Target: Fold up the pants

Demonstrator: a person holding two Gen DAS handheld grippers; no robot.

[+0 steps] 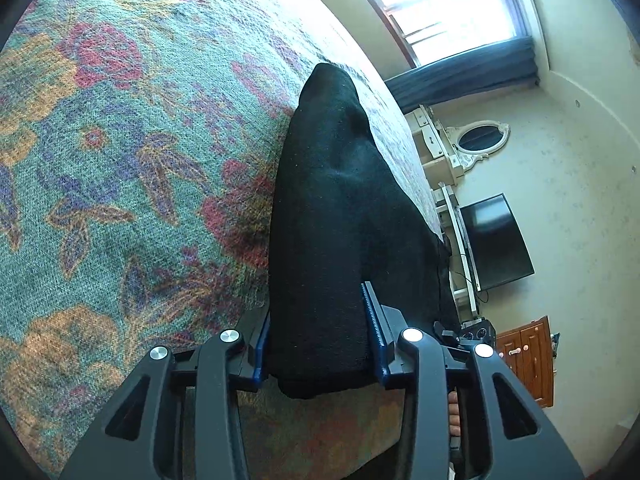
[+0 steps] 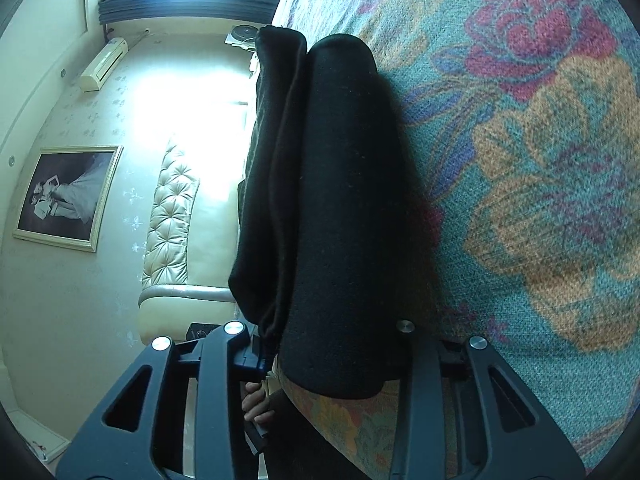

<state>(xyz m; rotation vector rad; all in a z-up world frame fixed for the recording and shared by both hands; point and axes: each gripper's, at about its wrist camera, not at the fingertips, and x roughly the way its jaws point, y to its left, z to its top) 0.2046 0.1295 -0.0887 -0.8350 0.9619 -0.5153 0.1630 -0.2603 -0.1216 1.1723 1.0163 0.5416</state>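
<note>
The pants (image 1: 332, 216) are seen as a thick black bundle of soft, slightly fuzzy cloth, lying on a bed cover (image 1: 120, 160) patterned with red, orange and purple flowers on a green ground. In the left wrist view the cloth is shown tapering away from the camera to a rounded end, with a soft ridge running along its length and a flatter layer spread out on the side toward the room. Its near end is thick and folded, with a rounded lower edge.

The left gripper (image 1: 320, 344) is closed around this near end: the bundle is pinched between the two blue-padded fingers (image 1: 376, 320), which are held apart only by the thickness of the cloth.

In the right wrist view the pants (image 2: 344, 208) are shown in stacked layers: a smooth, broad roll next to the bed cover (image 2: 540, 200), and a looser, creased layer beside it with a hemmed edge at the far end. The right gripper (image 2: 332, 344) is likewise clamped on the near end of the cloth, which fills the gap between its jaws and covers much of the right finger.

A window (image 1: 448, 0), a dark television (image 1: 496, 240) and an oval mirror (image 1: 480, 138) are visible beyond the bed in the left view; a framed picture (image 2: 66, 196) and a tufted headboard (image 2: 172, 216) are visible in the right view.
</note>
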